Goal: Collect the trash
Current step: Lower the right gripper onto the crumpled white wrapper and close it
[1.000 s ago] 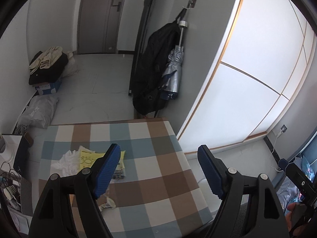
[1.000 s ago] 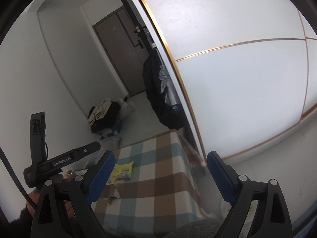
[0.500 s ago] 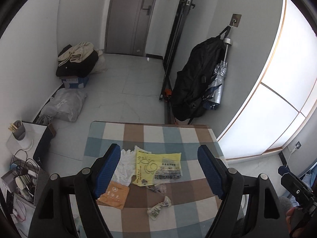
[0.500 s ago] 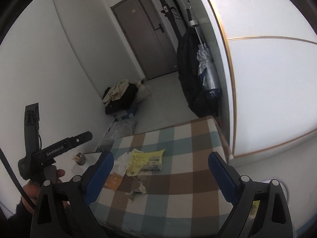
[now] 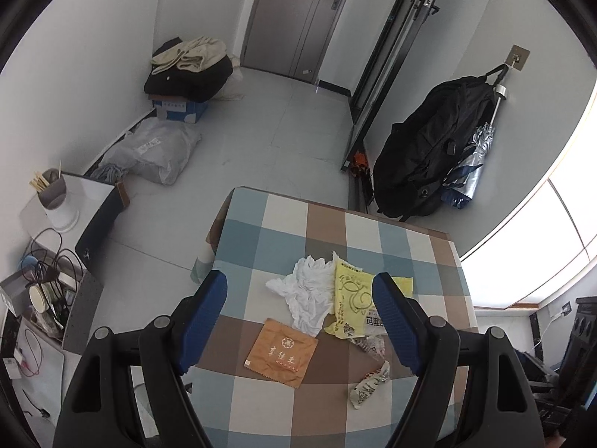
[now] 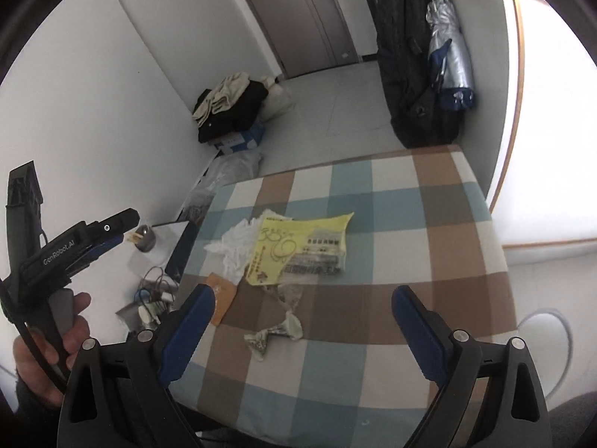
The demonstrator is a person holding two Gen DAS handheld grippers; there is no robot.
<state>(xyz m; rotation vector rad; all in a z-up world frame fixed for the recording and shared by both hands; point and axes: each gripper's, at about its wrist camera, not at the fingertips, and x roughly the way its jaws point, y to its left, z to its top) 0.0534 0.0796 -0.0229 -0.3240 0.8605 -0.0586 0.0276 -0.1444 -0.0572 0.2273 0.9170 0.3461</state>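
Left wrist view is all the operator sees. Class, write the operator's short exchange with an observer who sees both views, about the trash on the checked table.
Operator: Is the right gripper carrying anything?
Observer: No. Its jaws are open and empty above the table, with the small crumpled wrapper lying on the cloth ahead of them.
Operator: What holds my left gripper?
Observer: A hand wraps its handle, off the table's left side in the right wrist view.
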